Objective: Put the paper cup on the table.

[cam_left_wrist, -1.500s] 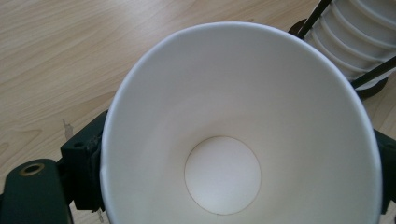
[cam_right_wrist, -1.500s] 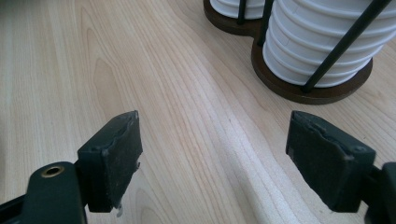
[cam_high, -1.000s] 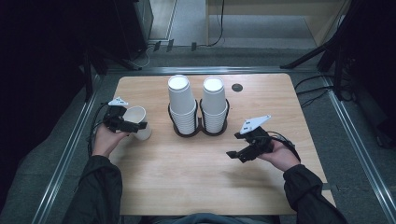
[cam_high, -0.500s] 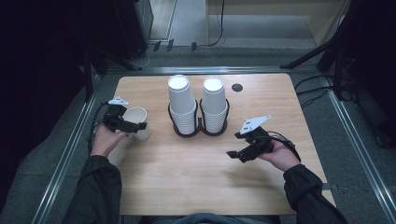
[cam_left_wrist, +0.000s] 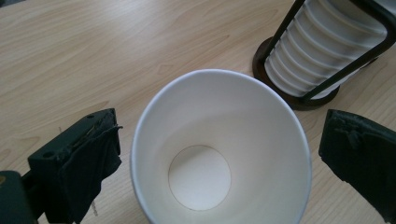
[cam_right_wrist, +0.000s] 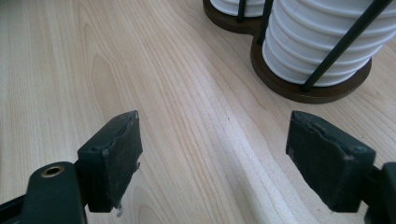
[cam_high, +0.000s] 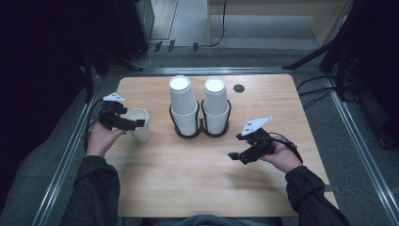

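Jaws of the left gripper (cam_left_wrist: 219, 154) stand released around a white paper cup (cam_left_wrist: 219, 149), at nine o'clock from the cup holder (cam_high: 200, 129); the right gripper (cam_right_wrist: 215, 158) is released, grasping nothing.

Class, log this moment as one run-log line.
left gripper: open, around cup | right gripper: open, empty | stacks in holder

- A light wooden desk (cam_high: 197, 188) with rounded corners and a small dark round port (cam_high: 239, 88) near its far edge.
- Grey floor (cam_high: 357, 141) around it, metal rails (cam_high: 61, 165) alongside.
- Dark surroundings at left; black cables (cam_high: 310, 84) trail at right.
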A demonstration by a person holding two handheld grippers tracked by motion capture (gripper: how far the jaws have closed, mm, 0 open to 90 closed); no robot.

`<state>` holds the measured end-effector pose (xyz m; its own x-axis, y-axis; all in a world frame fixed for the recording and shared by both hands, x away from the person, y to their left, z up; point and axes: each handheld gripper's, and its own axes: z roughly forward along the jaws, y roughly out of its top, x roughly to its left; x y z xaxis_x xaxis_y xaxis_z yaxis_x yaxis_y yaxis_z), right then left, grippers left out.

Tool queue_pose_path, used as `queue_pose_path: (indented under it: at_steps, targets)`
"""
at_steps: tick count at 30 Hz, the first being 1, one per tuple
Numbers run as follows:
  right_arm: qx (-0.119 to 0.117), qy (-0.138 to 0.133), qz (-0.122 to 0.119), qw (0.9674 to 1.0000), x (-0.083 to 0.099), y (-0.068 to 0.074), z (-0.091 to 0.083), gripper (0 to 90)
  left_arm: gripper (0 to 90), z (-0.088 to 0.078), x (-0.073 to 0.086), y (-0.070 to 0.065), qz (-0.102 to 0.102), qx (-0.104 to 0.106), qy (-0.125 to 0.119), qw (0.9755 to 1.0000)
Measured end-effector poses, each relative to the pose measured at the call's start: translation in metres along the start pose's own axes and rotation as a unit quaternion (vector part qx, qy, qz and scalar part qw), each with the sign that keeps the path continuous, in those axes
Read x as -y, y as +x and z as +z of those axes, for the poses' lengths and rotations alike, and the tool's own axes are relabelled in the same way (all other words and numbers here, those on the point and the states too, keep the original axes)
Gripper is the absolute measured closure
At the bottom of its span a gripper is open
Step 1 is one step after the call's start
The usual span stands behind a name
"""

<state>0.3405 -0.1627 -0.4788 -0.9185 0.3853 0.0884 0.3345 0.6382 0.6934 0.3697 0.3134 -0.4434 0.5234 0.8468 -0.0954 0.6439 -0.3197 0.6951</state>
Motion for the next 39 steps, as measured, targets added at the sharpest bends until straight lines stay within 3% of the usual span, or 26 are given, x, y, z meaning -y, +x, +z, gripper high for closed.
queue_pose_path:
  at_steps: [5, 11, 19, 23, 25, 31, 35, 39]
  targets:
    - [-0.001, -0.002, 0.000, 1.0000, 0.000, 0.000, -0.001, 18.8, 0.0, -0.009, -0.003, -0.001, 0.004, -0.001, -0.007, 1.0000]
    - [-0.002, -0.003, 0.001, 1.0000, 0.000, -0.001, -0.001, 18.9, 0.0, -0.018, -0.009, -0.006, -0.005, 0.011, -0.027, 0.9996]
    - [-0.011, -0.005, -0.003, 0.9999, 0.000, -0.002, 0.002, 18.9, 0.0, -0.016, -0.017, -0.020, -0.003, 0.018, -0.032, 0.9993]
    - [-0.013, -0.006, -0.003, 0.9999, 0.000, -0.004, 0.001, 18.9, 0.0, -0.014, -0.021, -0.032, -0.014, 0.042, -0.023, 0.9988]
    - [-0.012, -0.008, -0.005, 0.9999, 0.000, -0.002, 0.001, 18.9, 0.0, -0.014, -0.022, -0.040, -0.007, 0.051, -0.013, 0.9986]
    - [-0.012, -0.017, -0.005, 0.9998, -0.005, 0.004, 0.002, 18.8, 0.0, -0.014, -0.024, -0.062, 0.027, 0.052, -0.008, 0.9983]
    - [-0.008, -0.018, -0.006, 0.9998, -0.005, 0.004, 0.000, 18.8, 0.0, -0.011, -0.023, -0.071, 0.045, 0.070, -0.006, 0.9965]
    - [-0.007, -0.021, -0.004, 0.9998, -0.005, 0.003, -0.001, 18.9, 0.0, -0.004, -0.022, -0.083, 0.068, 0.068, 0.003, 0.9954]
